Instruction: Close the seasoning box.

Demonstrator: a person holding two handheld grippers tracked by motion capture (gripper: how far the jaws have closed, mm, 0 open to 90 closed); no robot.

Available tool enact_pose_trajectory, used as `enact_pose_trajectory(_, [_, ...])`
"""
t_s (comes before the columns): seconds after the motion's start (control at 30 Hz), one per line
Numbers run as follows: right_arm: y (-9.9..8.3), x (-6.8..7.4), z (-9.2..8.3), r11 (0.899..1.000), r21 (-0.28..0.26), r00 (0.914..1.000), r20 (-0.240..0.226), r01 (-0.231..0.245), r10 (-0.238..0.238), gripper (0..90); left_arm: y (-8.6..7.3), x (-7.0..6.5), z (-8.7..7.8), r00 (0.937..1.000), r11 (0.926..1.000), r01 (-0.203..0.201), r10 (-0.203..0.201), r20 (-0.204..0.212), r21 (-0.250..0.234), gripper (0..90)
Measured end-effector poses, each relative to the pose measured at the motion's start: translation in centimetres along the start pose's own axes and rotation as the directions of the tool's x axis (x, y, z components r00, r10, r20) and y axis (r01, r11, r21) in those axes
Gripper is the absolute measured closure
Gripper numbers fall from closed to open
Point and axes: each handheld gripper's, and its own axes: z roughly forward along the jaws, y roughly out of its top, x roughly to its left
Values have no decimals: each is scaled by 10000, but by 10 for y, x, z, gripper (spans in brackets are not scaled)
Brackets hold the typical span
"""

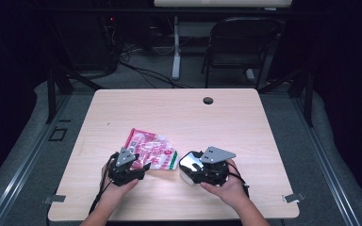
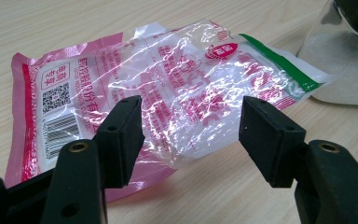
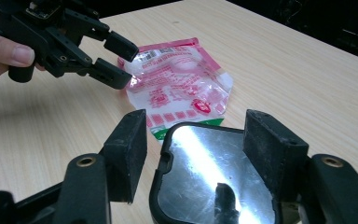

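While the pale wooden table point(image 1: 245, 122) bears both items, I judge the work barely begun. My right gripper point(image 3: 193, 140) has its jaws spread, clasping nothing, straddling a black-rimmed glossy-lidded container point(image 3: 209, 177). Just beside that container lies the crinkled pink-and-clear plastic pouch point(image 2: 168, 93); my left gripper point(image 2: 191, 135) hovers released over it. Nothing blocks either.

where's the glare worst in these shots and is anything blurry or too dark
Left gripper view: white glints streak the crinkled plastic packet and wash out its print; the pale container at the right edge is soft. Right gripper view: a bright streak crosses the container's shiny black-rimmed lid; the left hand-held gripper stays sharp. High view: only the table is lit, the room behind nearly black.
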Motion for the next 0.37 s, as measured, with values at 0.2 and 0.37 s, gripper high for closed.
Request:
enact_pose_trajectory(0.2, [0,-4,-3,10000,-22,9996,264,-47,47,399,0,1,0,10000,10000,23,-23,6,-32,396])
enact_pose_trajectory(0.37, [-2,-9,-5,9998,-82,9983,543,-199,203,399,1,3,-1,10000,9999,28,-28,-58,-99,396])
